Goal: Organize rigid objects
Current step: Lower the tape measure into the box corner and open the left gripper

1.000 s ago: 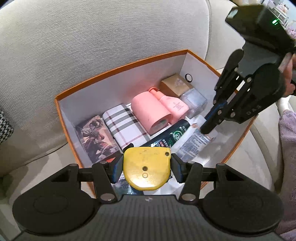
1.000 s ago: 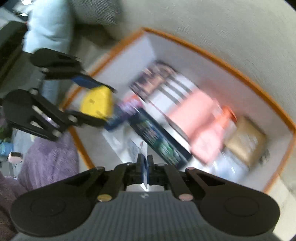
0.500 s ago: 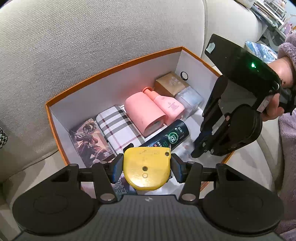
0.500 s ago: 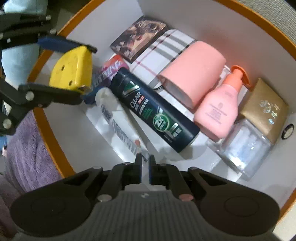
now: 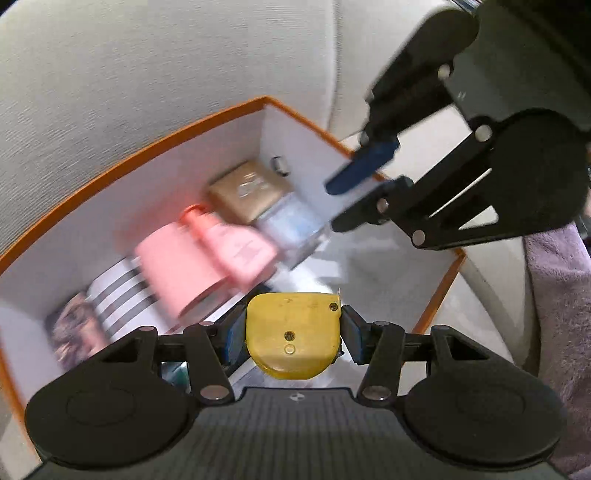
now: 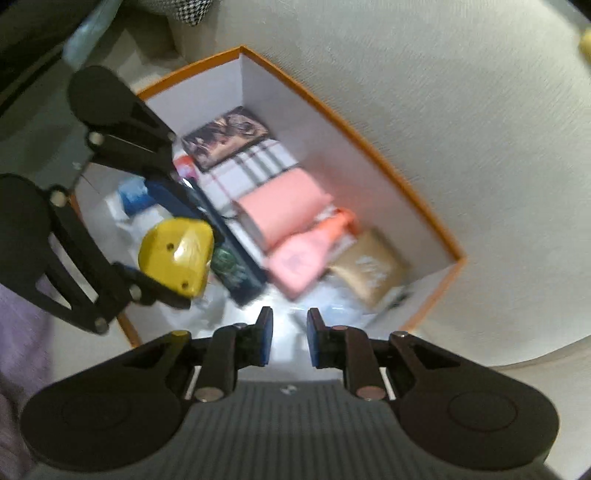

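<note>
My left gripper [image 5: 291,332] is shut on a yellow tape measure [image 5: 293,334] and hangs over the near side of an orange-rimmed white box [image 5: 147,147]. The right wrist view shows the same tape measure [image 6: 177,256] above a dark shampoo bottle [image 6: 236,266]. My right gripper [image 6: 290,321] is above the box's near edge, its jaws opening with nothing between them. From the left wrist it shows as the right gripper [image 5: 336,206] over the box's right end. A pink cup [image 6: 280,206], a pink pump bottle [image 6: 303,258], a gold box [image 6: 369,269] and a plaid box [image 6: 255,162] lie inside.
The box [image 6: 369,140] rests on a beige sofa seat against the back cushion [image 5: 166,55]. A picture-printed box [image 6: 225,134] lies at its far corner. Purple fleece [image 5: 554,295] is on the right, and a houndstooth cushion [image 6: 184,11] lies beyond the box.
The right gripper has lifted up out of the box and its jaws have parted from shut. The left gripper, still holding the tape measure, has shifted right along the box.
</note>
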`<state>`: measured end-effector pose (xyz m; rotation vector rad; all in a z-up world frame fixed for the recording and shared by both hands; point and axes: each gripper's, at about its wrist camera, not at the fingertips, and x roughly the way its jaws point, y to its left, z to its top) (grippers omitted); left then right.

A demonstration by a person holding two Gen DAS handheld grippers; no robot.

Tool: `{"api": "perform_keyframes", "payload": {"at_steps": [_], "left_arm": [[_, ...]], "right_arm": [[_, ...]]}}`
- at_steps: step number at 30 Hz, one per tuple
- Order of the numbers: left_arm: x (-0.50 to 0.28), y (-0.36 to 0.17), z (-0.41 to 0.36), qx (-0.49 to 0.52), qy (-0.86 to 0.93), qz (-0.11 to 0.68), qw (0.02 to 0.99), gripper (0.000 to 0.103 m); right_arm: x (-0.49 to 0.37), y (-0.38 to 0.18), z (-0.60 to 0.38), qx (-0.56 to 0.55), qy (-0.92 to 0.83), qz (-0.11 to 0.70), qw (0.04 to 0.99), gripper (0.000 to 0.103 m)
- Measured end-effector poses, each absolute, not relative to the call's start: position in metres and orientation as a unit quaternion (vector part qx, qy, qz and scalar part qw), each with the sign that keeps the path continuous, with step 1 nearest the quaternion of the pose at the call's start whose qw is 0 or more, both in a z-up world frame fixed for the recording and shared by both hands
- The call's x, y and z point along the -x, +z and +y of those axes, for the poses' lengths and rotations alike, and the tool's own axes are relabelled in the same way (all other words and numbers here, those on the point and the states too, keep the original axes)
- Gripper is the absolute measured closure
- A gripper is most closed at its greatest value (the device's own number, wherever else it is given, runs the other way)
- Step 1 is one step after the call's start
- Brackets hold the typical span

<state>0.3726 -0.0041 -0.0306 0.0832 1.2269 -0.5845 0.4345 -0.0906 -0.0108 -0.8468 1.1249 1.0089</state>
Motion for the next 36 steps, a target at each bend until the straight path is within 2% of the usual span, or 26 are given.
{"api": "perform_keyframes", "payload": {"at_steps": [4,7,15,25,28,29,30,36], "left_arm": [[-0.388,-0.047,-0.027,-0.036,-0.274,0.578,0.767,0.042],[-0.397,-0.059,-0.036,-0.023,-0.274,0.595,0.755,0.042],[-0.409,-0.085,-0.043,0.012,-0.248,0.631,0.735,0.042],[-0.405,-0.081,-0.042,0.013,-0.238,0.632,0.738,0.039],[-0.403,-0.075,-0.036,0.015,-0.241,0.625,0.742,0.051],[-0.402,-0.073,-0.034,0.014,-0.244,0.622,0.744,0.062],[-0.401,-0.072,-0.033,0.012,-0.245,0.62,0.745,0.067],[-0.391,-0.055,-0.016,-0.012,-0.233,0.605,0.761,0.067]], "right_arm": [[-0.436,-0.006,-0.102,0.376,0.437,0.475,0.665,0.082],[-0.439,-0.005,-0.109,0.366,0.433,0.467,0.679,0.077],[-0.434,-0.014,-0.113,0.357,0.437,0.468,0.681,0.077],[-0.429,-0.015,-0.115,0.348,0.427,0.473,0.688,0.075],[-0.426,-0.012,-0.116,0.348,0.426,0.47,0.69,0.074],[-0.425,-0.011,-0.116,0.349,0.426,0.469,0.691,0.074],[-0.424,-0.011,-0.116,0.349,0.426,0.47,0.69,0.074],[-0.419,-0.025,-0.107,0.363,0.433,0.48,0.671,0.077]]}}
